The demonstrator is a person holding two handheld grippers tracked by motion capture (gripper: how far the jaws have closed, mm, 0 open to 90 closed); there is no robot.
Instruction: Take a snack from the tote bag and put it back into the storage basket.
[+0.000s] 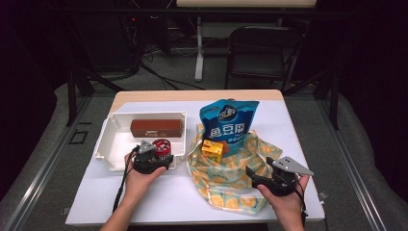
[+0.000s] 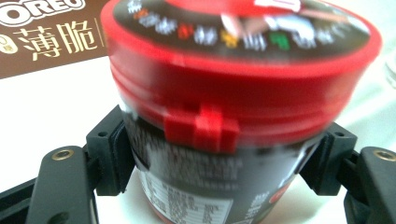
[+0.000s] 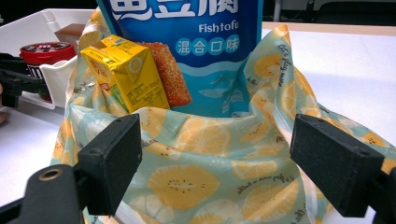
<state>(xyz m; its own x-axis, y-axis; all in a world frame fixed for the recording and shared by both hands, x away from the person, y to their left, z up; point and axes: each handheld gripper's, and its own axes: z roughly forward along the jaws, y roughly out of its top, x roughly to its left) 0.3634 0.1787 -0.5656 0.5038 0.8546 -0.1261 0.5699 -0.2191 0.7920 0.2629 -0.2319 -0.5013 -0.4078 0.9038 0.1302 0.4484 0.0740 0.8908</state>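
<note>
A dark jar with a red lid (image 1: 162, 147) (image 2: 233, 84) stands at the front right corner of the white bin (image 1: 108, 139). My left gripper (image 1: 159, 155) (image 2: 219, 163) is shut on it, with the pads (image 2: 112, 154) pressed against its dark body below the lid. A brown Oreo box (image 1: 156, 128) (image 2: 42, 37) lies behind it in the bin. My right gripper (image 1: 260, 168) (image 3: 215, 158) stands open at the near right edge of a lemon-print cloth bag (image 1: 231, 178) (image 3: 196, 177). The bag holds a blue Fish tofu pouch (image 1: 228, 122) (image 3: 187, 28) and a yellow drink carton (image 1: 213, 150) (image 3: 126, 74).
The white table (image 1: 159, 197) has bare surface in front of the bin and to the right of the cloth bag. A black chair (image 1: 262, 53) and a desk leg stand beyond the far edge. In the right gripper view the jar (image 3: 46, 53) shows past the bin's wall.
</note>
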